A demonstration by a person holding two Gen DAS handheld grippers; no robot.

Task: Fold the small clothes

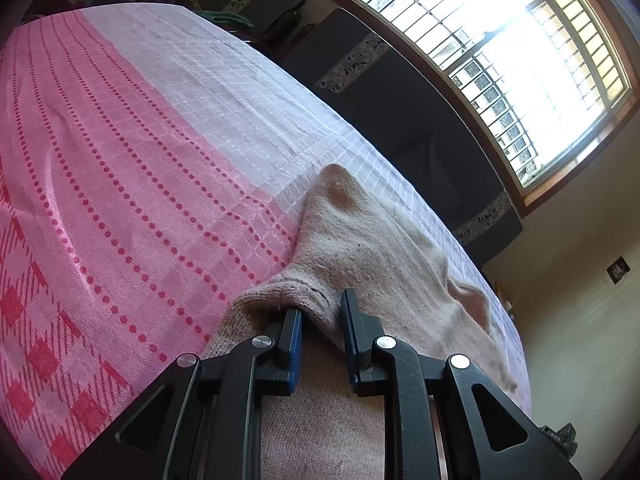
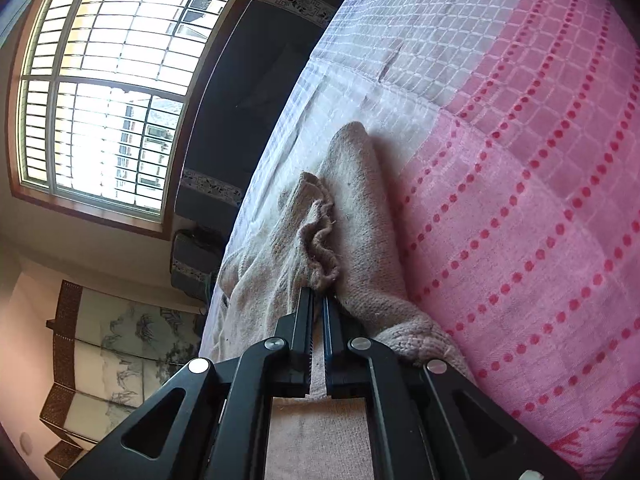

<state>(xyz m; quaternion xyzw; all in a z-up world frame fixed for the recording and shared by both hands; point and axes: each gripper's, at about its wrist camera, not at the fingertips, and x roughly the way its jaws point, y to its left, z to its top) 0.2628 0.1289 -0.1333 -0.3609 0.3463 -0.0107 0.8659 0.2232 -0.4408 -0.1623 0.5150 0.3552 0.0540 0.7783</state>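
The beige sock point(image 1: 360, 232) on the bed point(image 1: 140, 140) is clamped by the left claw point(image 1: 320, 312) and right claw point(image 2: 318, 300), mid-fold; next, its cuff must be carried over.

Before me, a bed under a bedspread point(image 1: 168, 152), pink with rows of red dots and white-checked toward the far edge. Beyond it, dark cushions point(image 1: 400, 92) with patterned bands lie below a barred window point(image 1: 520, 60). A folding screen point(image 2: 116, 352) painted with trees stands nearby.
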